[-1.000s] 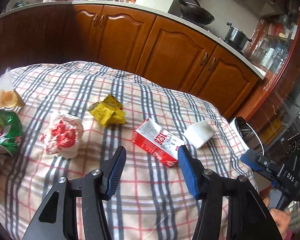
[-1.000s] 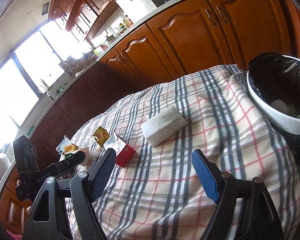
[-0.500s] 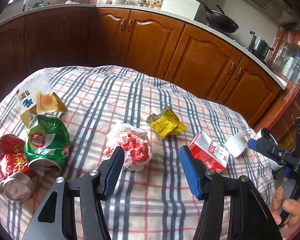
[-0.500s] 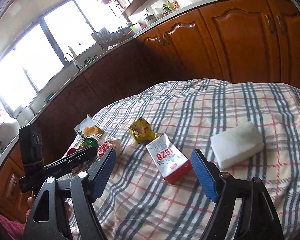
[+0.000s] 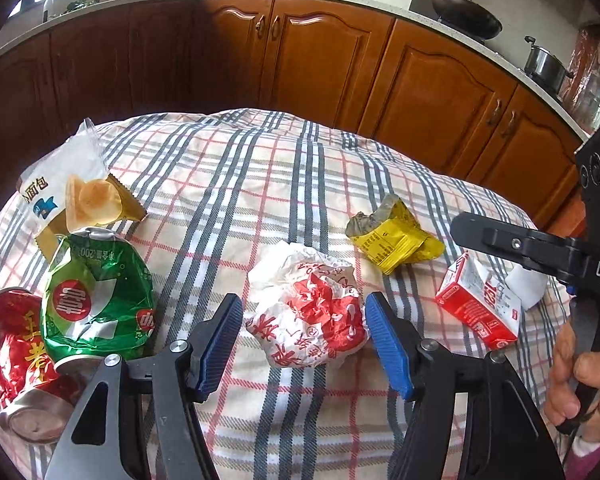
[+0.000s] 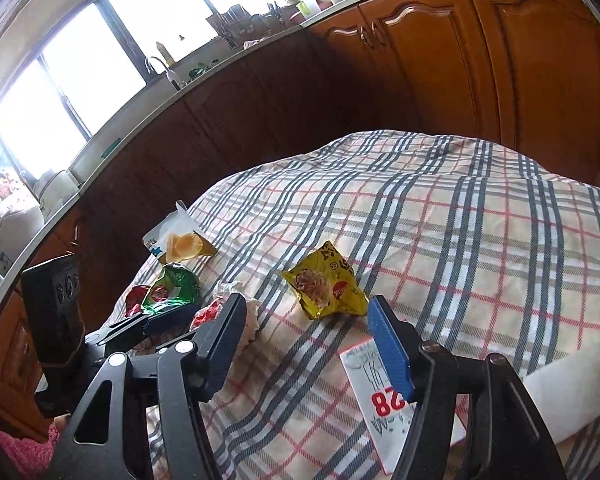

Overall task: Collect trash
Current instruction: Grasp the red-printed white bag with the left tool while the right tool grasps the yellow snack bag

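Observation:
Trash lies on a plaid-covered table. My left gripper is open, its blue pads on either side of a crumpled white and red wrapper. A yellow snack packet, a red and white carton, a crushed green can, a red can and a bread bag lie around it. My right gripper is open and empty, just short of the yellow packet, above the carton.
A white block lies behind the carton at the table's right. Wooden kitchen cabinets run close behind the table. The right gripper's body hangs over the table's right side in the left wrist view.
Both grippers have swung left across the table. The left one has closed in on the white and red wrapper, now between its pads. The bin has left the right view.

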The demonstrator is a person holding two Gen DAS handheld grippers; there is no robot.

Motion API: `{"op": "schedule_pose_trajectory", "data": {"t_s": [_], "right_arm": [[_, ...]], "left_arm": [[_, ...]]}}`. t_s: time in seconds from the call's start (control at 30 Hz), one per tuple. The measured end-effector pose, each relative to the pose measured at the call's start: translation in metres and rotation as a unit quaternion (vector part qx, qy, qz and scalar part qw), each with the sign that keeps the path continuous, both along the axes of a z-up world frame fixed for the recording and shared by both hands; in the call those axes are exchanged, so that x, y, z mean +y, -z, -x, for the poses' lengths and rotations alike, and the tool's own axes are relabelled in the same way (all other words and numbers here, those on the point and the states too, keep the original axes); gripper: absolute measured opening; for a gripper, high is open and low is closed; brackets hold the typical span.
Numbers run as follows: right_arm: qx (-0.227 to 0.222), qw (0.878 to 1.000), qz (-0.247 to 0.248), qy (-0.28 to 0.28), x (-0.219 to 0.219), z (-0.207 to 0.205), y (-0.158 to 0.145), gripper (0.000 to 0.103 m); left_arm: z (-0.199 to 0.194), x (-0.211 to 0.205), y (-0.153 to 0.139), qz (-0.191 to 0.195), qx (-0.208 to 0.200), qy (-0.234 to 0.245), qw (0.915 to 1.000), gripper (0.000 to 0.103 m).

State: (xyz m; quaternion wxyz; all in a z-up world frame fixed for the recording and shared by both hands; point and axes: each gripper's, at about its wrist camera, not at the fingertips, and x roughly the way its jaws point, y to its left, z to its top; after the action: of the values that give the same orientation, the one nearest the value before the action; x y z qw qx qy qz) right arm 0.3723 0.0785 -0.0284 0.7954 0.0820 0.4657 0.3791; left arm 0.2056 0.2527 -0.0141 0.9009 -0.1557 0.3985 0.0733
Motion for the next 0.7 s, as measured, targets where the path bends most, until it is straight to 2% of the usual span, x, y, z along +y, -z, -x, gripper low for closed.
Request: {"op": "schedule_pose_trajectory", "data": {"t_s": [0.13,0.23,0.27,0.33,0.5,0.7], "right_arm": [[0.018,1.000,0.019,-0.013,0.016,-0.017,0.013,0.064],[0.031,0.999,0.034,-0.020,0.027,-0.023,0.023,0.064],[0.037,0.998,0.043,-0.020,0.030,-0.026,0.028,0.061],[0.052,0.997,0.053,-0.020,0.033,-0.029,0.037,0.038],[0.048,0.998,0.050,-0.005,0.025,-0.028,0.037,0.024],[0.040,0.999,0.018,0.020,0.003,-0.024,0.021,0.016]], "left_arm": [[-0.007,0.004,0.007,0.014,0.001,0.004,0.9999,0.063],[-0.011,0.005,0.010,0.016,0.000,0.016,0.9998,0.051],[-0.012,0.004,0.011,0.018,0.000,0.022,0.9996,0.046],[-0.011,0.003,0.013,0.014,-0.003,0.030,0.9994,0.043],[-0.005,0.005,0.012,0.018,-0.014,0.034,0.9991,0.035],[0.005,0.000,-0.006,0.017,-0.041,0.039,0.9982,0.033]]}}
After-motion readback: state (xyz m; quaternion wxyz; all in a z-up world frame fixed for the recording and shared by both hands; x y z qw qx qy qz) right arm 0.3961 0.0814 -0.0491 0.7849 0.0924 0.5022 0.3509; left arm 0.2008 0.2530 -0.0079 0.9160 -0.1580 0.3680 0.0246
